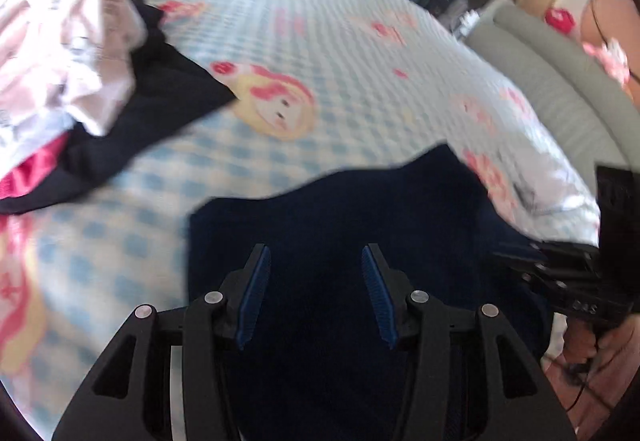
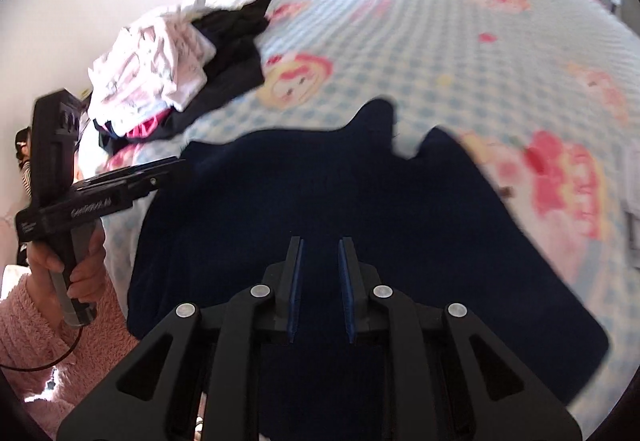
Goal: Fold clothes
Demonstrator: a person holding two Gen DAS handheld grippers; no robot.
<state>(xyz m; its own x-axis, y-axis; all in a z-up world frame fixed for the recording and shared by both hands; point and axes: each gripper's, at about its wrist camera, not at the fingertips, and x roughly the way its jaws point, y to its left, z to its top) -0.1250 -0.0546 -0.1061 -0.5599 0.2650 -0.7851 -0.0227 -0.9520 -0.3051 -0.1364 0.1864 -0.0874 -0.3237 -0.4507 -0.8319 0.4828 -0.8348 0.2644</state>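
A dark navy garment lies spread flat on the bed, which has a blue-checked cover with pink cartoon prints. My right gripper hovers over the garment's near part, its jaws a narrow gap apart with nothing between them. In the left wrist view my left gripper is open above the same navy garment, also with nothing between its pads. From the right wrist view the left gripper sits at the garment's left edge, and the right gripper shows at the right.
A heap of pink-white, black and magenta clothes lies on the far left of the bed, also as the clothes heap. A hand in a fluffy pink sleeve holds the left gripper. A grey padded edge runs along the bed's right.
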